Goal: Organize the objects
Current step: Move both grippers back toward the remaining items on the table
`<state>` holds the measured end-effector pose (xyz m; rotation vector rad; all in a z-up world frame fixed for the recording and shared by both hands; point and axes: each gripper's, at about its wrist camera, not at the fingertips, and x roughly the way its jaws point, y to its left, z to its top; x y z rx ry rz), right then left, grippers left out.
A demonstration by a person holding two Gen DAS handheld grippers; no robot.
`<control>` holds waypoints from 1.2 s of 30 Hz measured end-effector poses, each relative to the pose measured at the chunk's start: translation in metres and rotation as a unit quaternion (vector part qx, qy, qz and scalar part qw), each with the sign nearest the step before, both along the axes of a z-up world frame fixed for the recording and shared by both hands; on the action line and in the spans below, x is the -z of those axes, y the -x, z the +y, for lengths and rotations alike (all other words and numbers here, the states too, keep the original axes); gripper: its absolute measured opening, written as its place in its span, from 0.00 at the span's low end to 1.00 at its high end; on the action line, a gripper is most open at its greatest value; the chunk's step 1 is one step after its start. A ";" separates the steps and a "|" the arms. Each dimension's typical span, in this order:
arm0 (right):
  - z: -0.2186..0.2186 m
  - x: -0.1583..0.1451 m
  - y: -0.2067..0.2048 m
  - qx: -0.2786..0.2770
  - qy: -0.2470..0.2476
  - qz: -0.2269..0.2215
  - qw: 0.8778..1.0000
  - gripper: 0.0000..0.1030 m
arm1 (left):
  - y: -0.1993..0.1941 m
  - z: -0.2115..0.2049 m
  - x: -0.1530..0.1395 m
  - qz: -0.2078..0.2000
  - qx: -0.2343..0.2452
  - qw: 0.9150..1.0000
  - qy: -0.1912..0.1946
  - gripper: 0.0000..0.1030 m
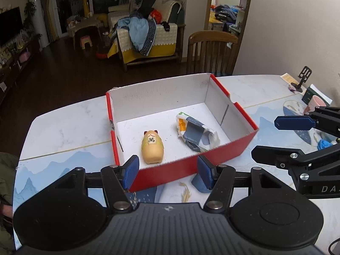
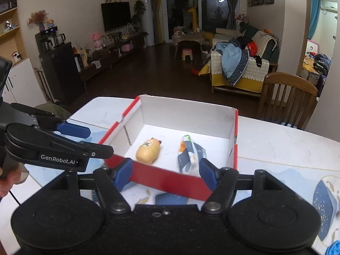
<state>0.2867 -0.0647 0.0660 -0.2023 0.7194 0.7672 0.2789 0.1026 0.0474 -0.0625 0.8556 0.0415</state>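
Wooden chair (image 1: 212,51) behind the tabletop (image 1: 63,127). Sofa (image 2: 240,72) heaped with clothes. Wall television (image 2: 115,16). Pink stool (image 2: 187,54) beneath a low table (image 2: 188,38). Yellow giraffe toy (image 2: 193,18). Black phone stand (image 1: 302,78) on the tabletop.

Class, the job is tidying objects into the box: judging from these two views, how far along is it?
Done: the yellow cat toy and the crumpled packet lie inside the red box. In hand: nothing; the left gripper and right gripper are both open. Left: possibly the pink cup on the table.
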 end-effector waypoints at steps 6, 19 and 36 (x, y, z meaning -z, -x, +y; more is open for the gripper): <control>-0.009 -0.004 0.028 0.000 -0.009 -0.009 1.000 0.74 | 0.031 -0.007 -0.008 -0.018 0.009 1.000 -0.010 0.64; -0.037 0.001 0.075 0.003 -0.012 -0.017 1.000 0.89 | 0.092 -0.020 -0.002 -0.044 0.022 0.999 -0.004 0.76; -0.084 0.060 0.115 0.049 0.035 0.015 0.998 0.99 | 0.154 -0.028 0.061 -0.015 0.016 0.999 0.024 0.87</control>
